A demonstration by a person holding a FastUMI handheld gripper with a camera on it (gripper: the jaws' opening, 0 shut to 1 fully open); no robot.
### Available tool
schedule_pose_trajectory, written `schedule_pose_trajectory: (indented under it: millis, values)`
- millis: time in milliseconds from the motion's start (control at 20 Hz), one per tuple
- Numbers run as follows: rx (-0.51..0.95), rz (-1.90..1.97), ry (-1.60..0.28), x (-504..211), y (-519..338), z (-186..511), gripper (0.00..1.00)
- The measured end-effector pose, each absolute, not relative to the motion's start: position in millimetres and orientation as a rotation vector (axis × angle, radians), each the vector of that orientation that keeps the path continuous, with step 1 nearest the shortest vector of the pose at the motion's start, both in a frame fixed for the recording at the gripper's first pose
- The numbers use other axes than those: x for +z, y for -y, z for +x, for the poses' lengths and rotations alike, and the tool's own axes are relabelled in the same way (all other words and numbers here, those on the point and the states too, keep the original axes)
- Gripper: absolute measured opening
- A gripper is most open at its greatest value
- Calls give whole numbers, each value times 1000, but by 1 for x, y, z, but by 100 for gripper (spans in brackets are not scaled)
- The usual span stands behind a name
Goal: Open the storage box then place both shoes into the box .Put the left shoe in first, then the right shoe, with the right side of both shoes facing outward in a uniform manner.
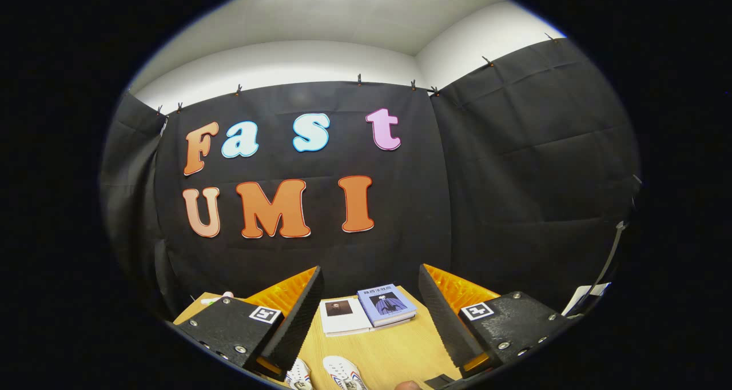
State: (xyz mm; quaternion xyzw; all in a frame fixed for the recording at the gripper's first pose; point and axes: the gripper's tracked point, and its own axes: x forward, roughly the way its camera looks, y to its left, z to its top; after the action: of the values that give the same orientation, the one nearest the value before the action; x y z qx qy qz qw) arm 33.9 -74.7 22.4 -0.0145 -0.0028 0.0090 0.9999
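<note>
My gripper (370, 284) is held high above a wooden table (394, 350), its two fingers wide apart with nothing between them. Below the fingers, at the near edge of the table, two white shoes lie side by side: one (299, 374) by the left finger, the other (344, 373) just to its right. Only their toe ends show. The storage box cannot be made out here.
Two books lie on the table beyond the shoes: a white one (343, 315) and a blue one (387, 305) overlapping it. A fingertip of a person (407, 385) shows at the near edge. Black cloth walls close off the back and right.
</note>
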Motion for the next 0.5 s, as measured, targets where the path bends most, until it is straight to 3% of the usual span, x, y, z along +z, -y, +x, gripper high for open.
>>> schedule_pose_trajectory:
  millis: [500]
  values:
    - [87,-87,-10,23,84,55,98]
